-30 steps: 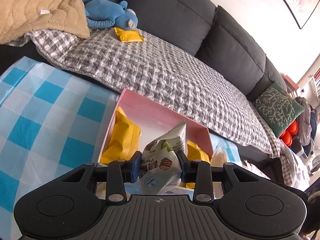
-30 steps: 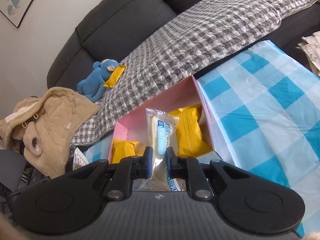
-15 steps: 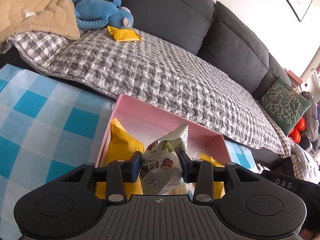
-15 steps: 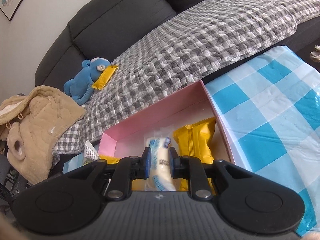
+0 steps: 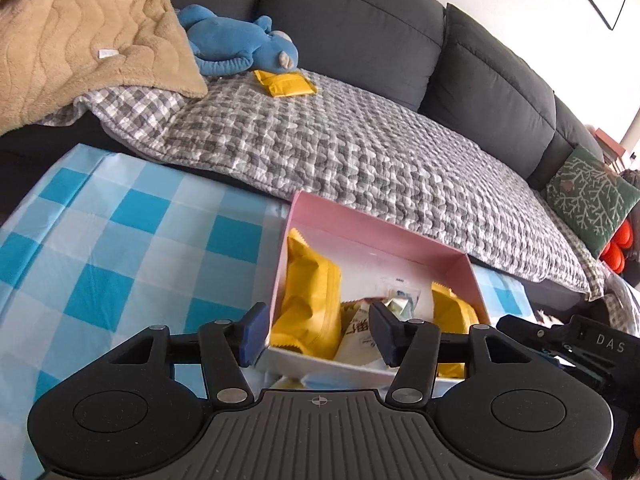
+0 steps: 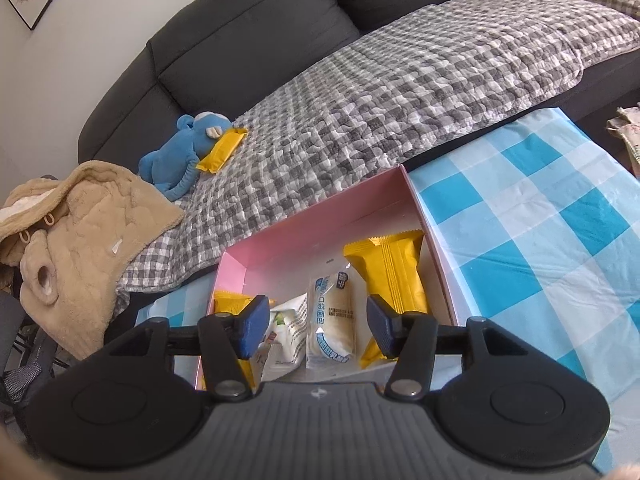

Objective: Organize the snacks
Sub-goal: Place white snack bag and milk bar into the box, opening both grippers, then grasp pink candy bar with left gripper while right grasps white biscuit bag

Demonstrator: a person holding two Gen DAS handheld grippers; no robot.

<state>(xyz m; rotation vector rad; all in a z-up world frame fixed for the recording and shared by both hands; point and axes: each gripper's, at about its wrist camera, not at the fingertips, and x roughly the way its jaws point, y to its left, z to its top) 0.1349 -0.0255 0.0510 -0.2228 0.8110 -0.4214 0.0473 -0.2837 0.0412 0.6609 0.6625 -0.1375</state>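
A pink box stands on the blue checked table. It holds yellow packets, a white-green nut packet and a clear bread packet. My left gripper is open and empty over the box's near edge. My right gripper is open and empty above the bread packet. One more yellow packet lies on the sofa by a blue plush toy.
The blue checked tablecloth covers the table. Behind it a dark sofa carries a grey checked quilt, a tan blanket and a green cushion. The right gripper's body shows at the right.
Both grippers lowered over the pink box and opened. The nut packet and the bread packet dropped from the jaws and now lie in the box.
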